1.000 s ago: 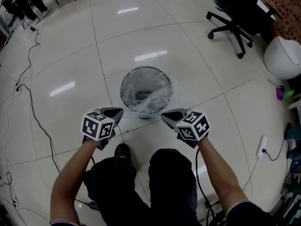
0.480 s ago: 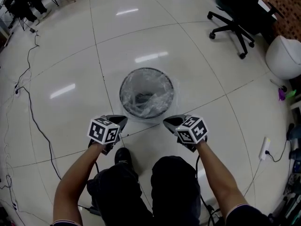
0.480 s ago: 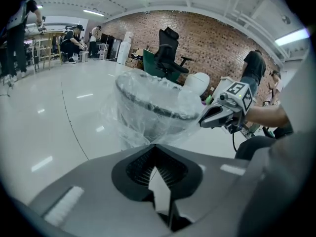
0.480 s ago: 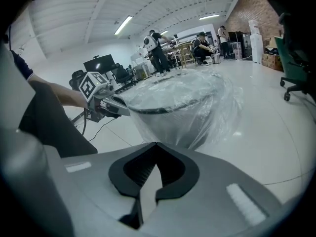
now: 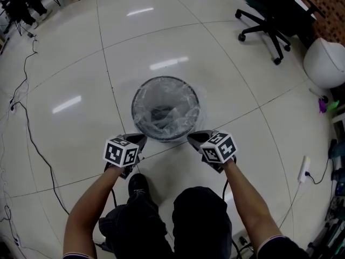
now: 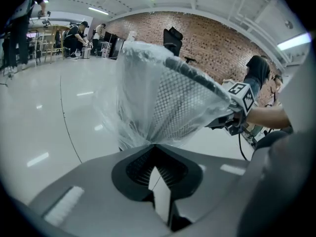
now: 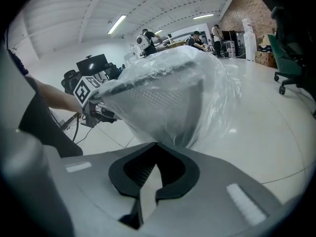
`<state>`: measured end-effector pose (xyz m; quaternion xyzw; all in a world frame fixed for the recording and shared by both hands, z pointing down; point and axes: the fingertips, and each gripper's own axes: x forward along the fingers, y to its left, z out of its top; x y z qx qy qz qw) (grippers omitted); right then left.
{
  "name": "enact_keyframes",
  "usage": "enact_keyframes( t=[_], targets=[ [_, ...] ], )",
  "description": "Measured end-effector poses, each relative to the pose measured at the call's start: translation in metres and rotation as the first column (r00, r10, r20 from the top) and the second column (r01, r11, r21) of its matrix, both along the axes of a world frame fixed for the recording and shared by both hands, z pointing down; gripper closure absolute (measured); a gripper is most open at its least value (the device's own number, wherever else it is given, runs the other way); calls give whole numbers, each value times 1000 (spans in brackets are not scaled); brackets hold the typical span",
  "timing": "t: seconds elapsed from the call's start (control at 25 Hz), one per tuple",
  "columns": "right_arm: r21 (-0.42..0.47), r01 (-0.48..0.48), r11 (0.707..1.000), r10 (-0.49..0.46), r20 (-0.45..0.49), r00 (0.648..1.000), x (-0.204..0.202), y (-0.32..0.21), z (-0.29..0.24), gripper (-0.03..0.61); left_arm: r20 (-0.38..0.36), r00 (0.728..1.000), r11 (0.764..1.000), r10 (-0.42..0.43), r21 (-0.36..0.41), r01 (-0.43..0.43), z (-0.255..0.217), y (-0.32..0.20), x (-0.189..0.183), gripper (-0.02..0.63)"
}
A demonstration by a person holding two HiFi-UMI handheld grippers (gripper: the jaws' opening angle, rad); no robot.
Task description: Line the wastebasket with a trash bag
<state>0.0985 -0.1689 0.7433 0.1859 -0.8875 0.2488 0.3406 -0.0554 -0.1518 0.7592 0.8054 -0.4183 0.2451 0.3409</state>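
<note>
A round black mesh wastebasket (image 5: 137,96) stands on the tiled floor with a clear trash bag (image 5: 164,117) draped in and over it. My left gripper (image 5: 141,138) is at the basket's near left side, shut on the bag's film. In the left gripper view, the trash bag (image 6: 143,102) stretches from the closed jaws over the wastebasket's rim (image 6: 197,78). My right gripper (image 5: 190,136) is at the near right side, also shut on the bag. Its own view shows the trash bag (image 7: 177,102) pulled taut down the wastebasket's mesh wall (image 7: 158,100).
A black office chair (image 5: 267,20) stands at the back right, with a white rounded object (image 5: 323,63) beside it. Cables (image 5: 32,134) trail over the floor at left. The person's legs and a shoe (image 5: 137,182) are just behind the grippers.
Both grippers have sunk beside the basket, drawing the bag's edge down over the rim. The film inside lies more spread out than before.
</note>
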Motion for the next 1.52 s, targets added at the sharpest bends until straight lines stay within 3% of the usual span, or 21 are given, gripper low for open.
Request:
enact_keyframes(
  t=[0.52,1.08,1.32,1.52],
  targets=[
    [-2,-40,999,40,-12,999,-3,-9,26,577,-1,999,999,-40,-11,40,23,-4,-2,601],
    [-3,-80,997,80,-3,997,8,-10,36,564,9,1000,999,-4,-32,5,29,10,7,596],
    [6,-92,996,92,49,995,15,-5,15,461,26,1000,1000,0,12,0,12,20,-3,439],
    [26,-119,993,116,91,989,23,1,-18,451,35,999,999,-14,37,13,-23,30,-21,426]
  ],
)
